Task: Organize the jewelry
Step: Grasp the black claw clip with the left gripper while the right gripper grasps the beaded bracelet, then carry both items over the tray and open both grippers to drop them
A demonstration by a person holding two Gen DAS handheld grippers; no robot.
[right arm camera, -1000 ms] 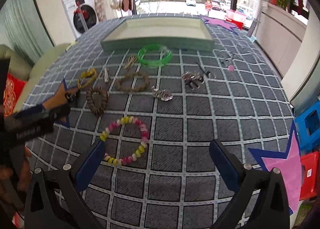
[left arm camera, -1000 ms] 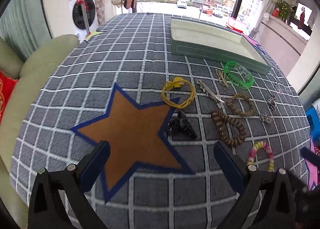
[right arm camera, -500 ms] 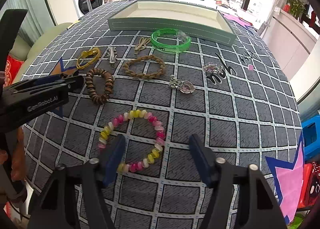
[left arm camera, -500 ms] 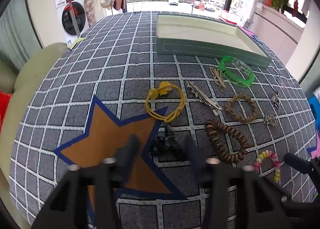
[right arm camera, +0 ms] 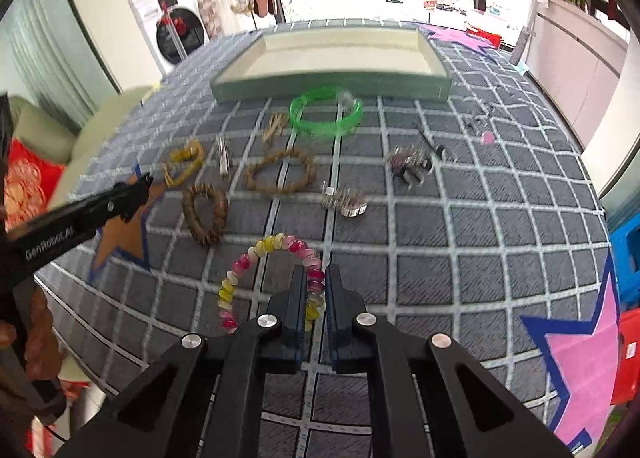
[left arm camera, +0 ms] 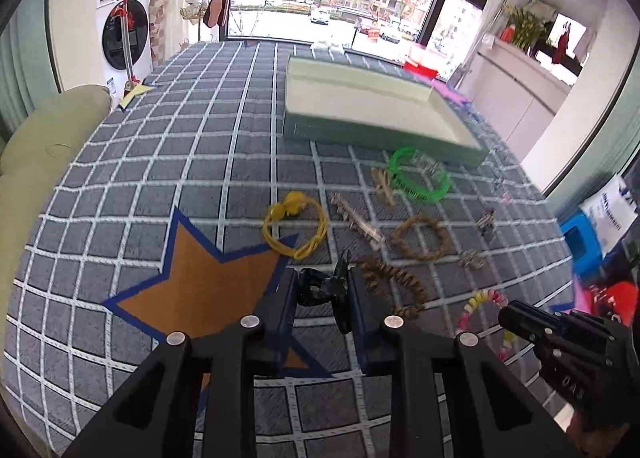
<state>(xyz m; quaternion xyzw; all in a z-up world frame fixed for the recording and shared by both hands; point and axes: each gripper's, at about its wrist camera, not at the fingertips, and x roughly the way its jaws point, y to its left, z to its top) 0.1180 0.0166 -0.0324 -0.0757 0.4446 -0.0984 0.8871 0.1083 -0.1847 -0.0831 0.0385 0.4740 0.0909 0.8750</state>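
Observation:
My left gripper [left arm camera: 322, 281] has its jaws closing, and both pads press on a black claw hair clip [left arm camera: 316, 287] at the right tip of the orange star [left arm camera: 208, 290]. My right gripper [right arm camera: 315, 272] is shut on the near right side of a pink and yellow bead bracelet [right arm camera: 272, 244]; the rest of the loop lies on the cloth. At the far side of the table stands the green tray [left arm camera: 384, 138] with a cream lining, and nothing shows inside it.
Between the grippers and the tray lie a yellow hair tie [left arm camera: 294, 226], a silver clip [left arm camera: 358, 220], a brown coil tie [left arm camera: 394, 284], a braided bracelet [left arm camera: 420, 236], a green bangle [left arm camera: 420, 176] and small silver pieces [right arm camera: 346, 202]. A pink star [right arm camera: 580, 354] marks the near right.
Both grippers went from wide open to closed: the left onto the black hair clip, the right onto the bead bracelet. Both came in closer over their pieces.

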